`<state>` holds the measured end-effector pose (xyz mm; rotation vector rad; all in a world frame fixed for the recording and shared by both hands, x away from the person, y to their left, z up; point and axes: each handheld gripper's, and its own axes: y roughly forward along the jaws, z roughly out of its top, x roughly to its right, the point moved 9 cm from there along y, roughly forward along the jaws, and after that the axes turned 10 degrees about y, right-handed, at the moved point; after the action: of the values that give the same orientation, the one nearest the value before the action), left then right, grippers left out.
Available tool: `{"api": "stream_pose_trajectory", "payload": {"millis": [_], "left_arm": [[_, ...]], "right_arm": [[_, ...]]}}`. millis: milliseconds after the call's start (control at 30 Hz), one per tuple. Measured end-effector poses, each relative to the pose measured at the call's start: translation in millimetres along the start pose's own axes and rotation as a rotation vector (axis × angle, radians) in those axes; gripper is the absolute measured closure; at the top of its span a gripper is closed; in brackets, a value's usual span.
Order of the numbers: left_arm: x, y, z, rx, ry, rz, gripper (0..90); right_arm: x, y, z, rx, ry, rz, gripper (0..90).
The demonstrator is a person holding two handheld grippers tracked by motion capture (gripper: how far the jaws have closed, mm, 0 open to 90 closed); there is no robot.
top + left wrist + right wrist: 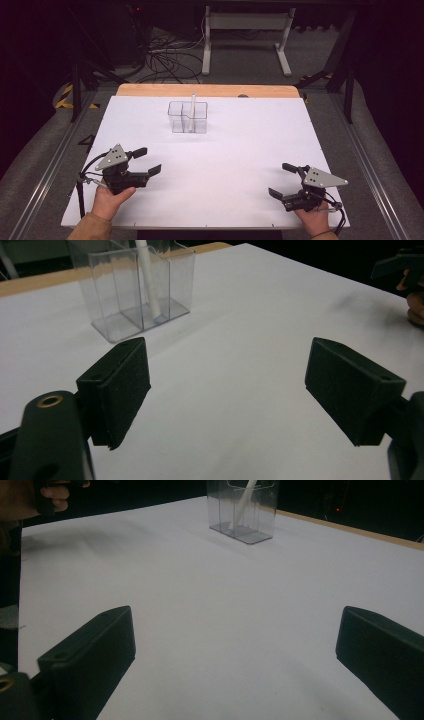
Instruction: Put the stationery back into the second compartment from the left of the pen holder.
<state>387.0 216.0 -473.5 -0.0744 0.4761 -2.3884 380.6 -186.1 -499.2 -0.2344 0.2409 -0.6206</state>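
Note:
A clear plastic box (188, 117) with several compartments stands at the far middle of the white table top (225, 150). A white stick (193, 111) leans upright inside it. The left gripper view has the box (135, 287) and the stick (148, 280) ahead of the jaws; the right gripper view has the box (243, 510) farther off. My left gripper (148, 161) sits low at the near left, open, with bare table between its jaws (227, 395). At the near right my right gripper (281, 179) is open too, jaws wide over bare table (235, 650).
A wooden strip (207, 90) runs along the table's far edge. Beyond it lie floor cables (165, 57) and a white stand (245, 35). Dark rails flank the table on both sides. A hand on the other gripper shows at top left of the right gripper view (30, 500).

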Motion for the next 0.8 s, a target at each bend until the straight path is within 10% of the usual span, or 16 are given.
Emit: {"api": "stream_pose_trajectory", "payload": {"millis": [367,800], "left_arm": [[-0.1,-3.7,-30.0,0.003,-0.034,0.030,19.0],[2.5,-4.3,-56.4,-0.055,0.031,0.048,18.5]], "right_arm": [[0.4,0.3,-0.7,-0.005,0.003,-0.003,2.8],[0.4,0.8,-1.3,-0.009,0.006,-0.002,2.8]]}}
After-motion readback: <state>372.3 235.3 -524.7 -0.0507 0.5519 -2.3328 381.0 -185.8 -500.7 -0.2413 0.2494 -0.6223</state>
